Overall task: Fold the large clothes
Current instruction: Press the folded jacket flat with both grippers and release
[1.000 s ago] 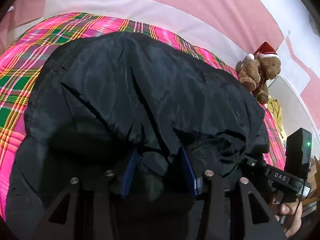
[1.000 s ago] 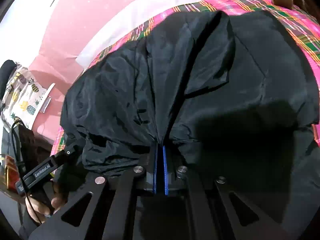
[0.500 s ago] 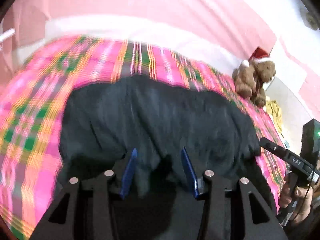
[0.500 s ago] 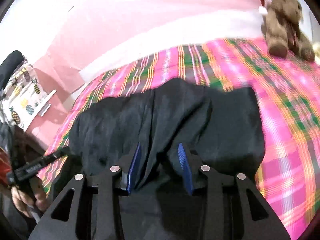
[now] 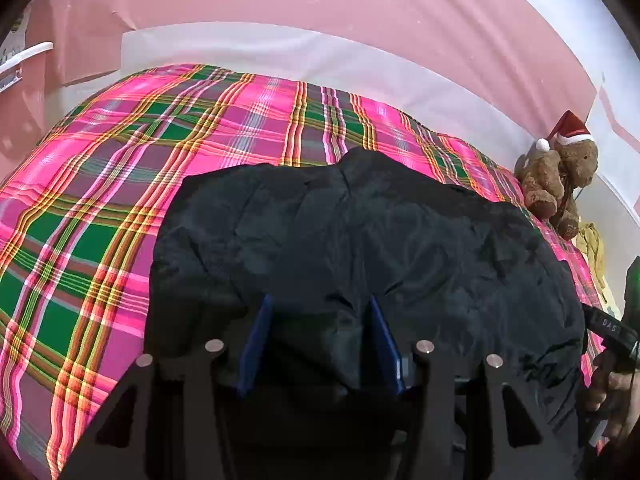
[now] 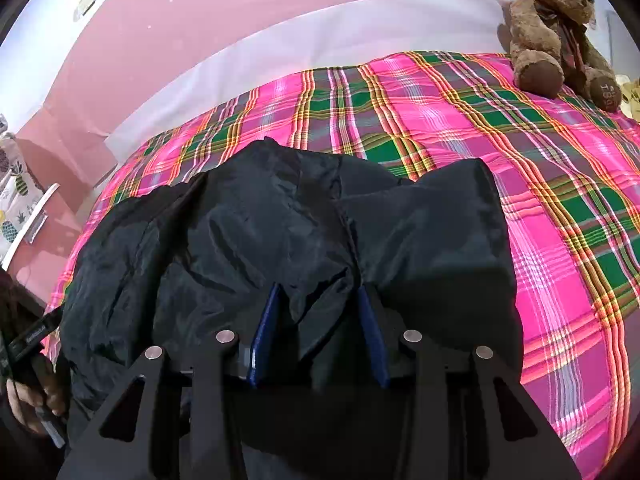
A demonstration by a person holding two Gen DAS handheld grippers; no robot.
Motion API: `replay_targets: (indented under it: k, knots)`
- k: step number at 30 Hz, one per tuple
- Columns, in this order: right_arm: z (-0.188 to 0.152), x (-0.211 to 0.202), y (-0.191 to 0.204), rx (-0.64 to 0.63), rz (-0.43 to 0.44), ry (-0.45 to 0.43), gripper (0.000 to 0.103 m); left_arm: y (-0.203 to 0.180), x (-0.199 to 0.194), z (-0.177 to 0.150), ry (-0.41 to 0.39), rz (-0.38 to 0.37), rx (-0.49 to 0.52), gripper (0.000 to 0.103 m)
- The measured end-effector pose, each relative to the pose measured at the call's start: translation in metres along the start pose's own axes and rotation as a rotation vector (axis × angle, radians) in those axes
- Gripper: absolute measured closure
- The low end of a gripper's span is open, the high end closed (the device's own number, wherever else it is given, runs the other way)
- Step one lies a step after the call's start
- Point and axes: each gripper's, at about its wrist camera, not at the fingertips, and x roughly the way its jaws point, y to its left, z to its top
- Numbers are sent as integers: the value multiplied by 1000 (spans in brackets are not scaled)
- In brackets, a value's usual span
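A large black jacket [image 5: 360, 240] lies bunched on the near part of a pink and green plaid bed cover [image 5: 100, 200]. It also shows in the right wrist view [image 6: 280, 240]. My left gripper [image 5: 318, 304] is open, its blue pads apart over the jacket's near edge, with loose fabric lying between them. My right gripper [image 6: 318, 292] is open too, pads apart above a fold of the jacket. The right gripper's handle shows at the right edge of the left wrist view [image 5: 612, 328].
A brown teddy bear [image 5: 560, 176] in a Santa hat sits at the bed's far right corner, seen also in the right wrist view [image 6: 556, 28]. A pink wall [image 5: 320, 0] runs behind the bed. A yellow cloth [image 5: 592, 240] lies beside the bear.
My right gripper, shut on the jacket a second ago, has opened and let it go. Both grippers pulled back and the jacket now lies lower and flatter on the bed.
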Motion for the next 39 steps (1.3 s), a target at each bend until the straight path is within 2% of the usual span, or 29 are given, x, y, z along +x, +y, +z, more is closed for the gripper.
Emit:
replay_targets:
  k: [2,4,6,8,10,13,16,20,23,27,29,31,33,36,39]
  knots:
    - [5,-10,6,-5,-30,3,62,-3,-8,2,7,17,5,50]
    - [8,-32,19,-39,-46,-44,62,-5,-23,5,-12,20,3,51]
    - [7,-58,35,-90,-28,-111,61,-9,-41,6,-55,7,13,51]
    - [2,-67,54,-137,16,-127,61,-19,-50,7,-81,-17,41,51]
    - [-7,-62,74,-192,49,-100,61,-32,-47,5,-79,-29,91,51]
    - [-29,-39,92,-249,70,-29,61,-42,-28,-9,-14,-36,132,51]
    - [-53,-10,96,-298,23,36,61,-44,-16,-29,8,-23,175,51]
    - [-59,3,86,-250,29,49,62,-44,-12,-31,28,-21,170,50]
    - [-56,-7,90,-242,13,62,62,-48,-23,-31,42,-23,150,53]
    - [-62,-38,101,-260,68,-7,62,-61,-48,-43,17,-117,165,54]
    - [-67,-33,106,-280,77,14,62,-72,-45,-50,31,-131,202,54]
    - [-74,-12,103,-281,53,61,62,-77,-28,-56,74,-103,215,53]
    - [-78,4,95,-244,62,93,62,-71,-11,-58,124,-94,173,50]
    - [-80,10,92,-227,72,92,62,-67,-4,-57,135,-109,145,50]
    - [-83,14,100,-278,21,87,62,-74,-1,-60,132,-78,171,49]
